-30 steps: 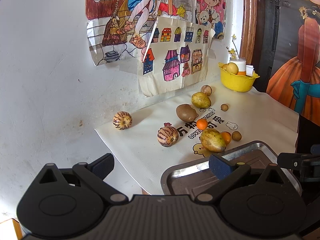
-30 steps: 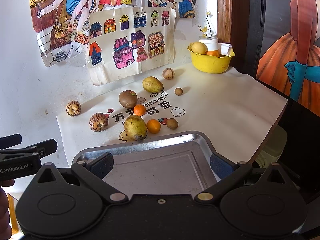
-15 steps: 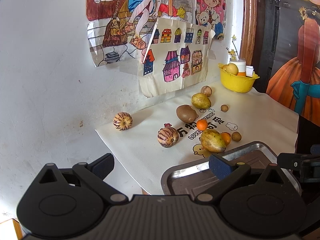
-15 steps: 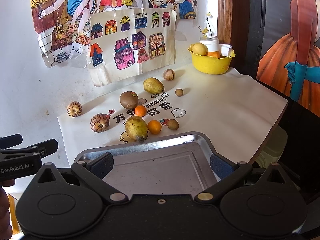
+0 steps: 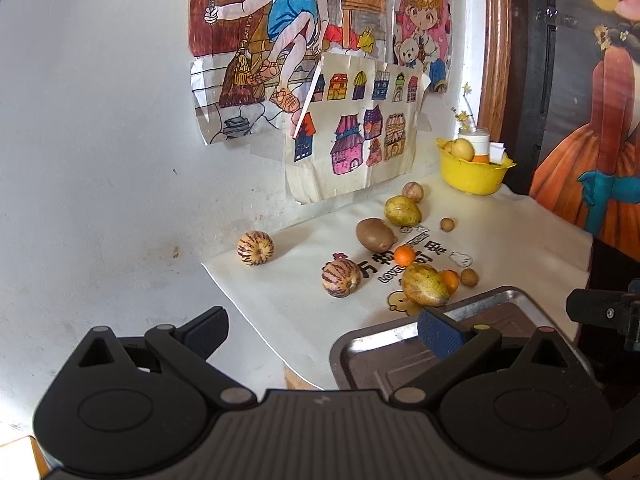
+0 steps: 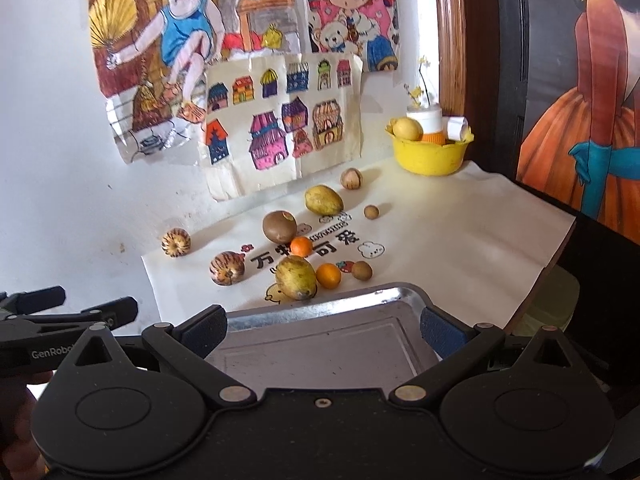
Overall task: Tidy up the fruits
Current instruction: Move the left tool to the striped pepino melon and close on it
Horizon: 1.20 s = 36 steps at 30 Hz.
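Jaws on both the left gripper [image 5: 322, 330] and right gripper [image 6: 322, 326] spread wide, gripping nothing.

tray [image 6: 320, 344] sits at the near edge of the cloth [image 6: 460, 240]. fruit cluster just behind it: mango [image 6: 296, 278] with two oranges [image 6: 329, 275] and a kiwi [image 6: 279, 227]. two striped melons [image 6: 227, 268] lie left of the cluster. bowl [image 6: 430, 156] is in the far right corner, by the wall [image 6: 48, 140], with a bottle [image 6: 428, 124] in it.
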Tool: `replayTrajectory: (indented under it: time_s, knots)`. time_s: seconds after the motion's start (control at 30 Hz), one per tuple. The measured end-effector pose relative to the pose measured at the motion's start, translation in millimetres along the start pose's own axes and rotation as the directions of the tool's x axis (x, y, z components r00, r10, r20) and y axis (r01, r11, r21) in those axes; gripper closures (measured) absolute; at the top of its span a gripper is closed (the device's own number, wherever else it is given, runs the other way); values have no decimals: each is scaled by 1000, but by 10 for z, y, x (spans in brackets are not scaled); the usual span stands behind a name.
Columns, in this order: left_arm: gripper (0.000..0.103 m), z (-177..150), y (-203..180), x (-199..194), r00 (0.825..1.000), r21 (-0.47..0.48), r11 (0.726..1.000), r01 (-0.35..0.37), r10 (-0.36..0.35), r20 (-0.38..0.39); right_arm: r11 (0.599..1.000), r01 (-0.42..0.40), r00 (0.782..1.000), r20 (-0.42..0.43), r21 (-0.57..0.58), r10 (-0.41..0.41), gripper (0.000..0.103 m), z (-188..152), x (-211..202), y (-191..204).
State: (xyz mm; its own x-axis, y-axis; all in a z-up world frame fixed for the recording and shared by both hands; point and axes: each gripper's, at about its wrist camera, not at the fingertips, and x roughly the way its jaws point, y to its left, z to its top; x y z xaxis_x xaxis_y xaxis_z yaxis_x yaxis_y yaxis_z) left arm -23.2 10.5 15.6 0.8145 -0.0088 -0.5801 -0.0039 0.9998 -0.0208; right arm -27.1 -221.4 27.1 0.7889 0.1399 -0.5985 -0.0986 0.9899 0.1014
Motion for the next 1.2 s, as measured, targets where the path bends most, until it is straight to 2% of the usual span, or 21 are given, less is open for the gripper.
replayTrajectory:
  time_s: [0.13, 0.37, 0.53, 0.67, 0.83, 0.9, 1.2]
  knots:
    - [0, -10, 71, -55, 999, -16, 999, 44, -43, 22, 1000, -22, 1000, 21, 12, 22, 0, -12, -113, 12]
    - [0, 45, 129, 85, 1000, -28, 999, 29, -29, -3, 1000, -27, 999, 35, 8, 27, 0, -3, -129, 6]
    - [0, 90, 157, 226, 1000, -42, 999, 22, -22, -2, 999, -45, 999, 12, 9, 45, 0, 63, 78, -46]
    - [0, 126, 172, 429, 1000, -36, 999, 23, -24, -17, 998, -64, 998, 12, 4, 64, 0, 140, 286, -81]
    - [0, 157, 184, 768, 999, -31, 1000, 2, -3, -42, 986, -163, 984, 83, 46, 159, 0, 219, 388, -209]
    - [0, 172, 162, 912, 999, -10, 1000, -5, 5, -41, 981, -187, 981, 66, 60, 183, 0, 261, 487, -255]
    - [0, 213, 54, 1517, 996, 38, 999, 33, -30, -79, 987, -160, 987, -9, 21, 161, 0, 310, 957, -257]
